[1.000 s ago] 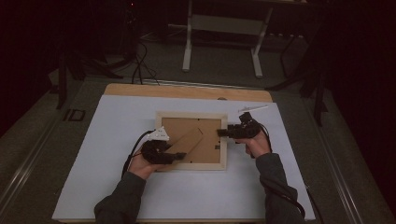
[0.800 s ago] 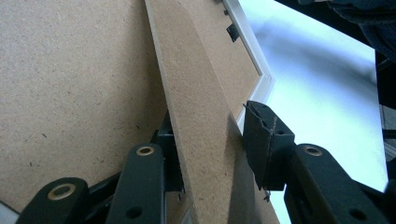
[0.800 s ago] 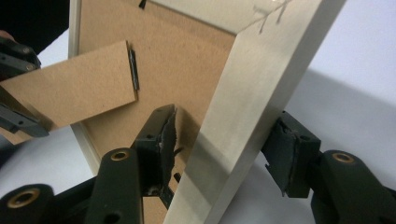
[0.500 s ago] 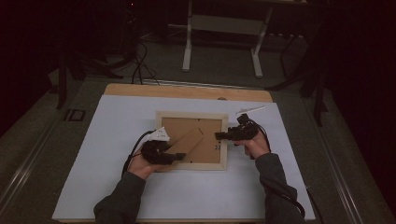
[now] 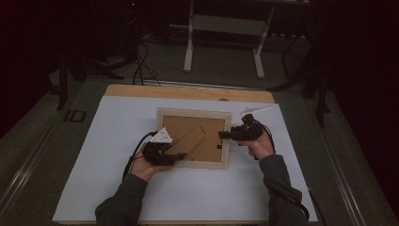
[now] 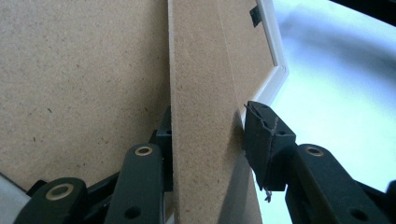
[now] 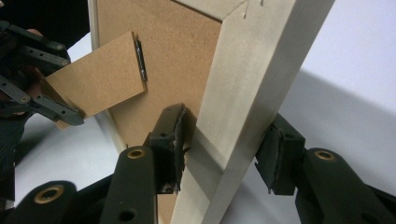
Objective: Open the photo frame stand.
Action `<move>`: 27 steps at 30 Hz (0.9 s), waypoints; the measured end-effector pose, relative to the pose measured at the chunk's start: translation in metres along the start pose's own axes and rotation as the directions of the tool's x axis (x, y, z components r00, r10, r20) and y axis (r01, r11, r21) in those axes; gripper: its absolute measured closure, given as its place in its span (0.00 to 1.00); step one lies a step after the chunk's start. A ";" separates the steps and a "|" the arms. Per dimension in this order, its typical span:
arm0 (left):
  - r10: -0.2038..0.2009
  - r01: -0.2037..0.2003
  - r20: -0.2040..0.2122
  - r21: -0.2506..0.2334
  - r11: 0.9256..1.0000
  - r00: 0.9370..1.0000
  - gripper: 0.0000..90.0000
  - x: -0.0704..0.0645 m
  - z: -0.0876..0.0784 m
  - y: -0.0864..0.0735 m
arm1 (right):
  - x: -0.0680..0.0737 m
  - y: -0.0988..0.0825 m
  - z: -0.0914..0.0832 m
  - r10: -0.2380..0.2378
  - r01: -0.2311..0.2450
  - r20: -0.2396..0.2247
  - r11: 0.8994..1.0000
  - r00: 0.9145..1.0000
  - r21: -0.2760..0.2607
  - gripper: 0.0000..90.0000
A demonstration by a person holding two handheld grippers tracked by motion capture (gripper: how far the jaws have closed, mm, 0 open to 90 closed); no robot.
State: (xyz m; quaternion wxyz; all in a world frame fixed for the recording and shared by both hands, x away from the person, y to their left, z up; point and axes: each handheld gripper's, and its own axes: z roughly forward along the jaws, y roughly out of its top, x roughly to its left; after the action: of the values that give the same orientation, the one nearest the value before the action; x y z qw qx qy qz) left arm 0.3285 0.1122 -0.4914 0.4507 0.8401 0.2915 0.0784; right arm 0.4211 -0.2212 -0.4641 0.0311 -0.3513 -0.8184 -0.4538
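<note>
Frame (image 5: 194,139): lies face down mid-mat, brown backing up, pale wood border all round.
Stand (image 5: 188,143): hinged brown leg on the backing, lifted off it at a slant, hinge end toward frame centre.
Left gripper (image 5: 181,156): at frame's near-left corner; jaws straddle the stand's free end, one pad against its edge, the other just off it (image 6: 266,140). Not clamped.
Right gripper (image 5: 225,136): at frame's right rail; jaws have just been closing, the rail (image 7: 243,93) between them; left pad touching wood, right pad slightly apart.
Mat (image 5: 103,188): white, covers the table (image 5: 188,92).
Holder: frame keeps its backing board seated.
</note>
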 end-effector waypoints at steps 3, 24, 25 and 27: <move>0.003 -0.003 -0.010 0.001 1.000 1.000 0.68 0.000 0.000 0.000 | 0.002 0.001 -0.001 -0.014 0.014 0.010 1.000 1.000 -0.003 0.62; 0.020 -0.020 -0.068 -0.008 1.000 0.998 0.72 -0.004 0.001 0.001 | 0.016 0.007 -0.010 -0.106 0.107 0.060 0.994 0.993 -0.024 0.65; 0.024 -0.025 -0.072 -0.008 1.000 0.997 0.73 -0.004 0.001 0.001 | 0.017 0.007 -0.011 -0.109 0.111 0.062 0.993 0.992 -0.026 0.65; 0.026 -0.027 -0.077 -0.009 1.000 0.997 0.73 -0.004 0.002 0.001 | 0.018 0.007 -0.012 -0.116 0.118 0.068 0.993 0.991 -0.027 0.65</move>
State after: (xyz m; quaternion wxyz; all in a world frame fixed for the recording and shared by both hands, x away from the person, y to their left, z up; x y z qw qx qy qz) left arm 0.3260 0.1081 -0.4908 0.4424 0.8379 0.2971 0.1179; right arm 0.4091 -0.2177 -0.4454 -0.0283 -0.3180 -0.8311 -0.4553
